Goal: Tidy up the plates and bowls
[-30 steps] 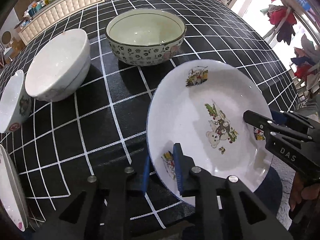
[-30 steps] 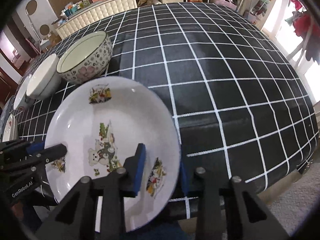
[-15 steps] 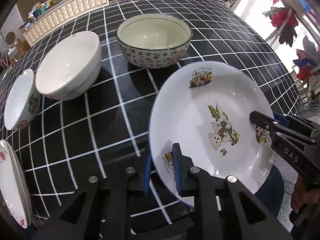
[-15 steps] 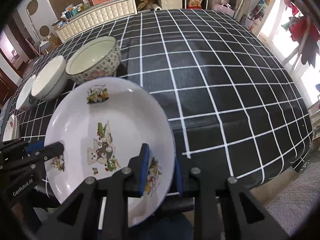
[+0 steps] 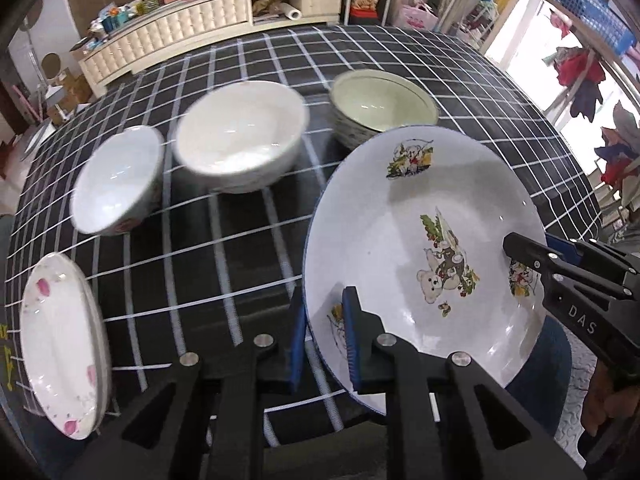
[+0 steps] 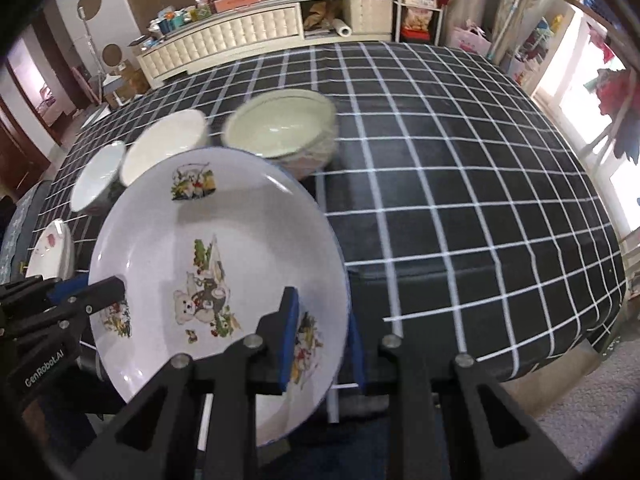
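A white deep plate (image 5: 420, 216) (image 6: 224, 216) with cartoon bear prints hangs tilted above the table's near edge, held from both sides. My left gripper (image 5: 325, 320) (image 6: 100, 292) is shut on its left rim, one blue pad inside the plate and one under it. The right gripper (image 6: 320, 332) (image 5: 532, 256) is shut on the opposite rim in the same way. On the black checked tablecloth (image 6: 440, 160) behind stand a flower-patterned bowl (image 5: 384, 108) (image 6: 280, 128), a plain white bowl (image 5: 240, 148) (image 6: 164, 148) and a small white bowl (image 5: 116, 184) (image 6: 96, 176), in a row.
A white plate with pink flowers (image 5: 56, 356) (image 6: 48, 252) lies at the table's left near edge. The right half of the tablecloth carries nothing. Beyond the table stands a long padded cabinet (image 6: 248, 36) with clutter on top. A hand (image 5: 608, 408) grips the right tool.
Both grippers have risen and pulled back with the bear plate between them, so the bowls now look farther off. The right jaws narrowed onto the rim. The flowered plate came into fuller view.
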The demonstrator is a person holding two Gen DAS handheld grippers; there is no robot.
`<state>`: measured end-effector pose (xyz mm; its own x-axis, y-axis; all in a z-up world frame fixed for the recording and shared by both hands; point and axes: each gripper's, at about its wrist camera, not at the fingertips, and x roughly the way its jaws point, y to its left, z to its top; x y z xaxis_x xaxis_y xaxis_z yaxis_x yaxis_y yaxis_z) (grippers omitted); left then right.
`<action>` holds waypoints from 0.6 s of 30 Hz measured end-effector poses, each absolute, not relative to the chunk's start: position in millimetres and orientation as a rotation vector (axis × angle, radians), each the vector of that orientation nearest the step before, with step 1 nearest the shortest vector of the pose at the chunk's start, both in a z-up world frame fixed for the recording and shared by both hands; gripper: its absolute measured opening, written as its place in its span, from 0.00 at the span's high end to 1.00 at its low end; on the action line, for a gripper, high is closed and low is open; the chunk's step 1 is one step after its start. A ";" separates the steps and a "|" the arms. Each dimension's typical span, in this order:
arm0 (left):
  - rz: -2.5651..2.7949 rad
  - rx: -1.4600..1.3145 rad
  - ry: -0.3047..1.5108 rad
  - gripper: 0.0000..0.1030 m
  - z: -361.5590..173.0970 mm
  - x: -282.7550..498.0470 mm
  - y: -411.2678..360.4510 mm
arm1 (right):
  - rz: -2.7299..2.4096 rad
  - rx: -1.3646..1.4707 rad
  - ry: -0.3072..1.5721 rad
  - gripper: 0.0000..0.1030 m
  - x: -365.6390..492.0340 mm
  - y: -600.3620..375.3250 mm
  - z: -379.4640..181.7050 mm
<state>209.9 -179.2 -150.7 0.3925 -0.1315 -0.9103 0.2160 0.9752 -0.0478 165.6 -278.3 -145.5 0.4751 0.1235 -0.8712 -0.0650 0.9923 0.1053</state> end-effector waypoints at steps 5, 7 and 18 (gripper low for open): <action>-0.182 0.058 1.120 0.86 -140.1 197.7 -140.2 | 0.153 0.036 1.068 0.73 165.2 -246.2 -141.5; -0.162 0.050 1.110 0.86 -135.5 193.4 -124.9 | 0.172 0.021 1.065 0.73 164.7 -232.8 -139.9; -0.053 -0.040 1.085 0.87 -121.5 169.1 -35.0 | 0.270 -0.041 1.054 0.73 164.5 -155.9 -133.3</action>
